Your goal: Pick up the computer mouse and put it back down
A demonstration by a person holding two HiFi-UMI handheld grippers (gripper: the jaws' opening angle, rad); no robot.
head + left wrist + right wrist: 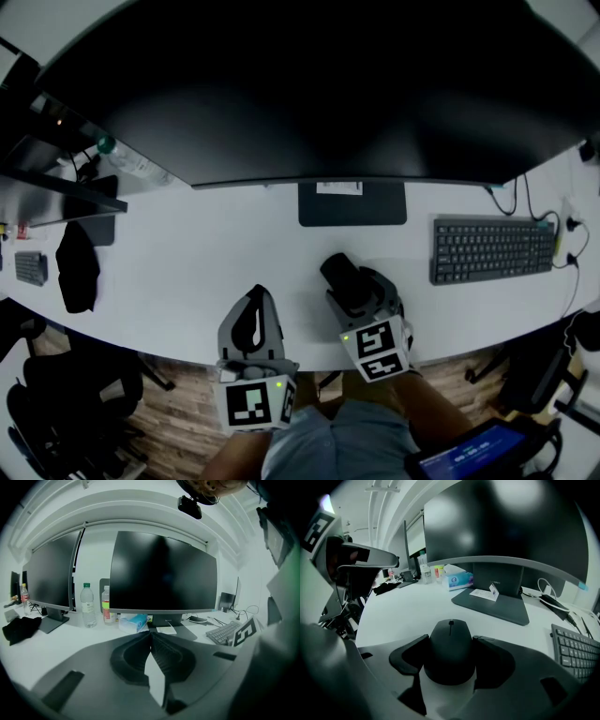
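Computer mouse (450,660) sits on tabletop (408,606), clamped between right claw (450,638) jaws. Right claw tilts down toward monitor (506,522). Left claw (151,634) nearly level, jaws together.

Office workstation. Long white desk (187,272) with a curved front edge. It carries a wide curved monitor (328,84) on a flat dark stand (352,204), with a second monitor (49,573) alongside on its left. Also a black keyboard (492,248) with cables (525,197) trailing behind it, and a computer mouse (450,651). Sundries at the back: water bottle (87,605), tissue box (136,621). Black office chair (56,394) on a wood-pattern floor (178,389).
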